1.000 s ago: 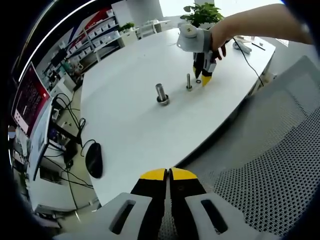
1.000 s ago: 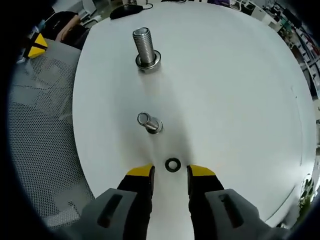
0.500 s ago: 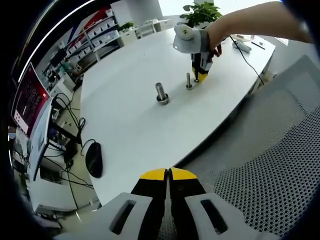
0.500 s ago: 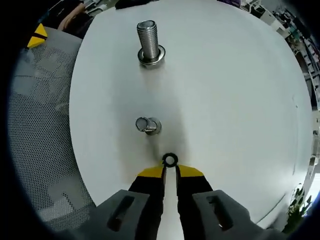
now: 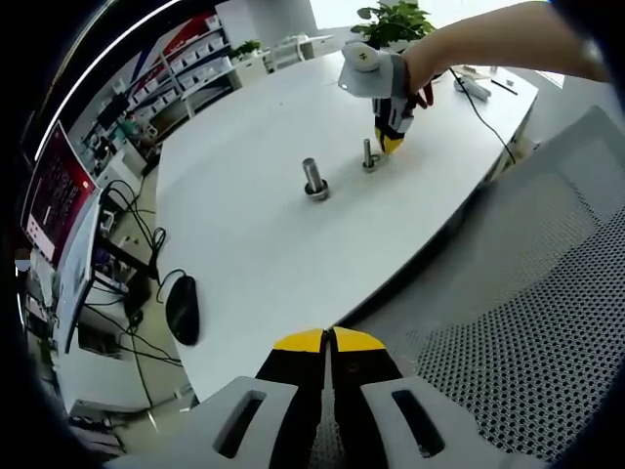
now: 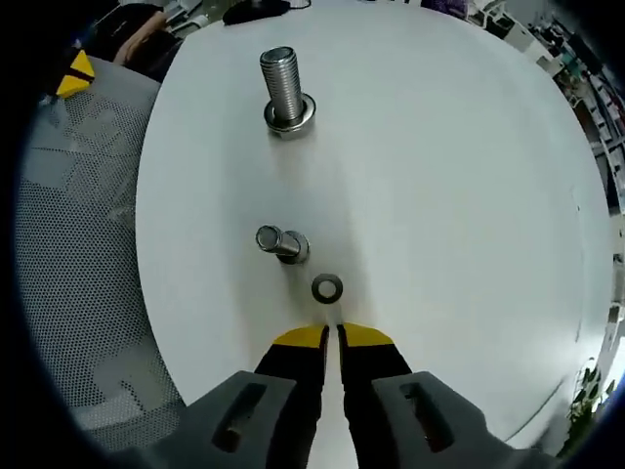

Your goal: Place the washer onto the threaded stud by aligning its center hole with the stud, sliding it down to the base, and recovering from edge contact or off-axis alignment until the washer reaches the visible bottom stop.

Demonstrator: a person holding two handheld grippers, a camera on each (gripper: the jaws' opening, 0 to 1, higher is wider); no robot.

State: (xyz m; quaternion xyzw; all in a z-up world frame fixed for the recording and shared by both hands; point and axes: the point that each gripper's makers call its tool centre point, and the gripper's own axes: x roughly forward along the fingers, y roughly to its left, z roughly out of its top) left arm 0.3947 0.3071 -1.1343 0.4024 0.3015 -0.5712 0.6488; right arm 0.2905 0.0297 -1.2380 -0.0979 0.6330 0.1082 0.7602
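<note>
Right gripper (image 6: 333, 335): jaws nearly together, gripping the washer (image 6: 327, 288) by its edge, held out past the yellow tips just beside the small stud (image 6: 281, 243). Person's hand (image 5: 422, 80) held it tips-down over the white table (image 5: 254, 225). Left gripper (image 5: 330, 341): jaws together, empty, off the table's edge. Large stud (image 6: 282, 90) stood farther off.

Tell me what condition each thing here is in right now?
washer: off both studs, just ahead of the right gripper's tips; grip cannot be told.
small stud: bare, no washer on it.
large stud: standing, a ring around its base.
right gripper: jaws nearly closed, by the small stud.
left gripper: jaws shut, holding nothing, off the table's edge.
</note>
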